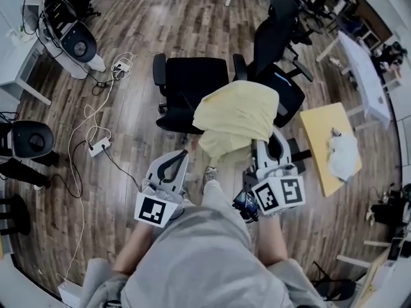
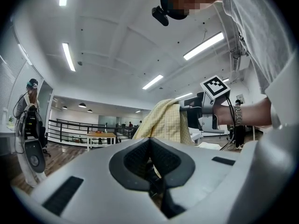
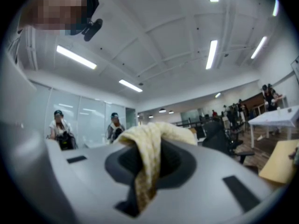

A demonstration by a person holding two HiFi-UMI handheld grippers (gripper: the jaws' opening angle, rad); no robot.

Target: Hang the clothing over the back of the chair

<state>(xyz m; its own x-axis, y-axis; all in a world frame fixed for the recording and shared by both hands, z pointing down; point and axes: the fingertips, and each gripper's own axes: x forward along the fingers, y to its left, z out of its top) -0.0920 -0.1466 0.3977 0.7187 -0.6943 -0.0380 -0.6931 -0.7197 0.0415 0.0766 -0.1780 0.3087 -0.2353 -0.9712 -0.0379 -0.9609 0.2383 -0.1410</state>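
A pale yellow checked piece of clothing [image 1: 234,115] hangs bunched in the air in front of me, over the near edge of a black office chair [image 1: 191,85]. My right gripper [image 1: 269,140] is shut on its right side; in the right gripper view the cloth [image 3: 148,146] drapes over and down between the jaws of the right gripper [image 3: 147,158]. My left gripper [image 1: 185,153] sits at the cloth's lower left corner, jaws together, with a sliver of yellow cloth [image 2: 157,171] caught between them. From the left gripper view the clothing [image 2: 164,122] rises toward the right gripper [image 2: 205,112].
A second black chair [image 1: 277,50] stands just right of the first. A wooden table [image 1: 323,130] with a white cloth [image 1: 343,156] is at the right. Cables and a power strip [image 1: 99,147] lie on the wood floor at left, near dark equipment [image 1: 70,34].
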